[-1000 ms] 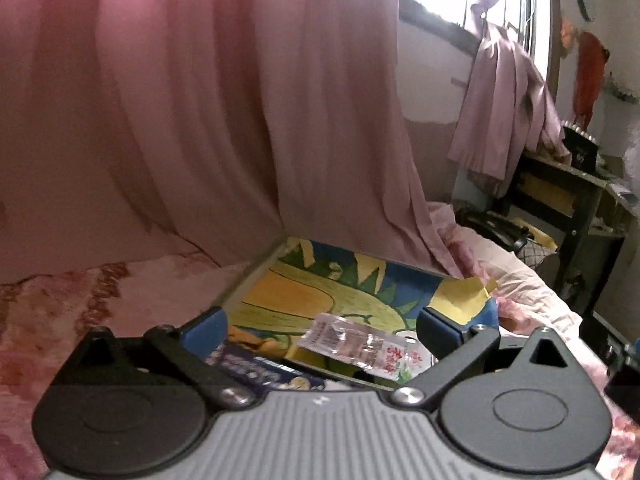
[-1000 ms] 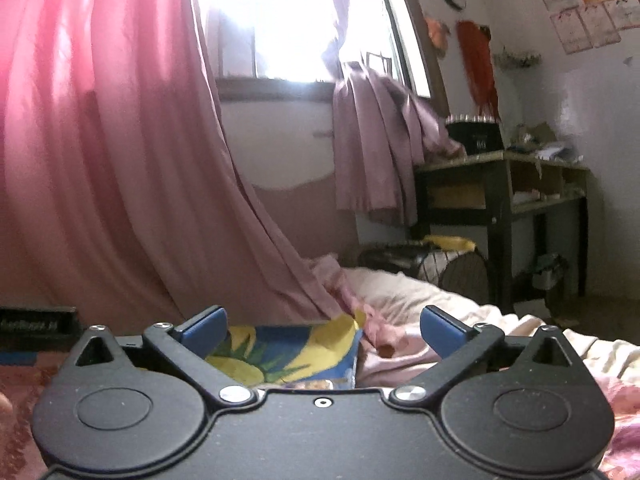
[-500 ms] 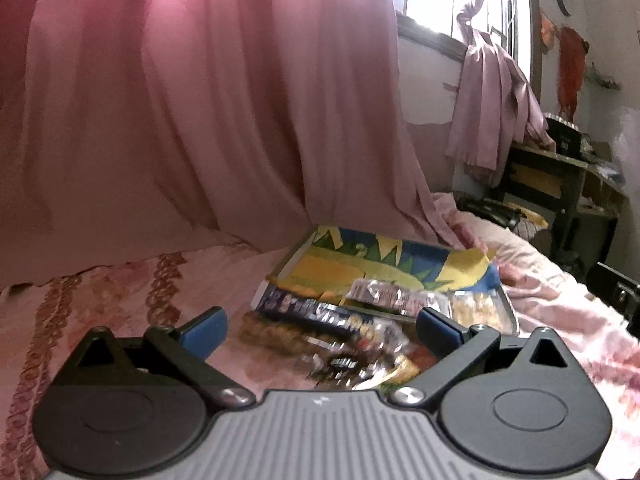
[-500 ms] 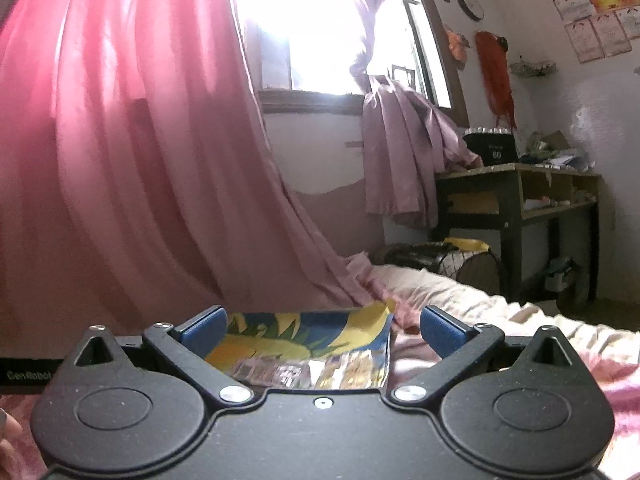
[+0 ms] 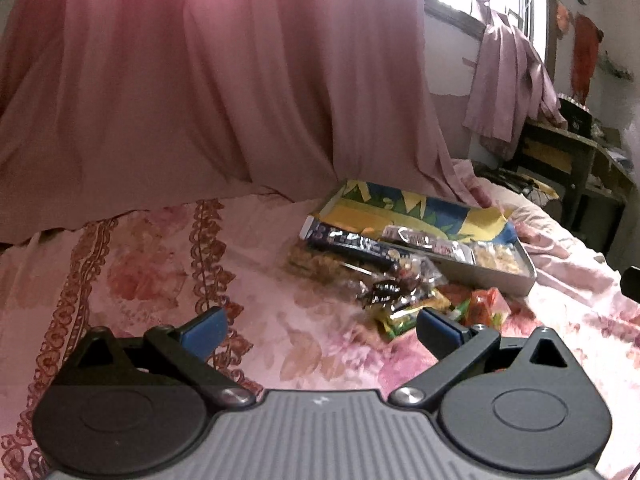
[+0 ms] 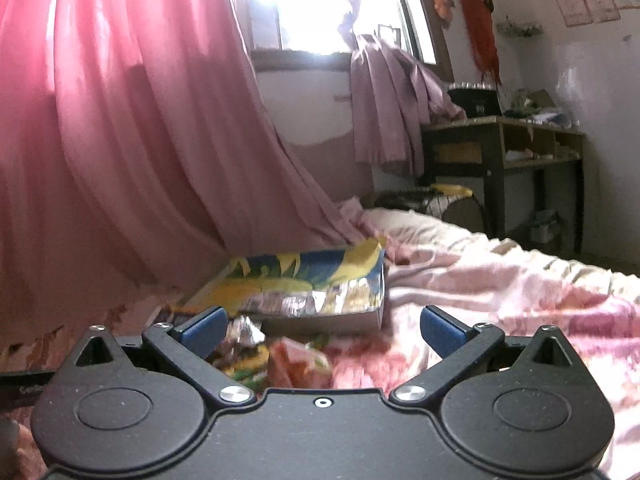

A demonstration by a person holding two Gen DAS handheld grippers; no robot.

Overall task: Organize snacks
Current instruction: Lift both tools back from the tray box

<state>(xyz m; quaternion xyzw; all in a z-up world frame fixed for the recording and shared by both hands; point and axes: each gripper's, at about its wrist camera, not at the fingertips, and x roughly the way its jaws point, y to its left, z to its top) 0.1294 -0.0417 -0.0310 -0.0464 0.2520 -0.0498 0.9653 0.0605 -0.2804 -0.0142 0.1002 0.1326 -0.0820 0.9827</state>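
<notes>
While the loose snack packets (image 5: 404,300) lie heaped on the bed just in front of the tray (image 5: 492,276), the step in hand looks like choosing one packet from the heap and carrying it into the tray. The heap sits touching or nearly touching the tray's near wall; a dark blue bar (image 5: 352,244) leans over the tray's near-left corner, and a clear packet (image 5: 428,240) and a pale snack (image 5: 496,258) already lie inside on the yellow-and-blue lining.

The left tool (image 5: 320,328) is spread wide with nothing between its blue pads, and the heap is ahead of it and off to its right. The right tool (image 6: 322,330) is equally wide and empty, low over the bed, with a silver wrapper (image 6: 244,332) and an orange packet (image 6: 296,360) close by its left pad.

To do this well, I would single out a packet at the heap's edge, such as the orange one, rather than reach into the middle where crinkled wrappers overlap. Come down with the pads straddling its narrow width and close gently, since thin film slips and crushes. The floral bedspread (image 5: 200,280) is soft, so pressing down may sink the packet rather than pin it.
</notes>
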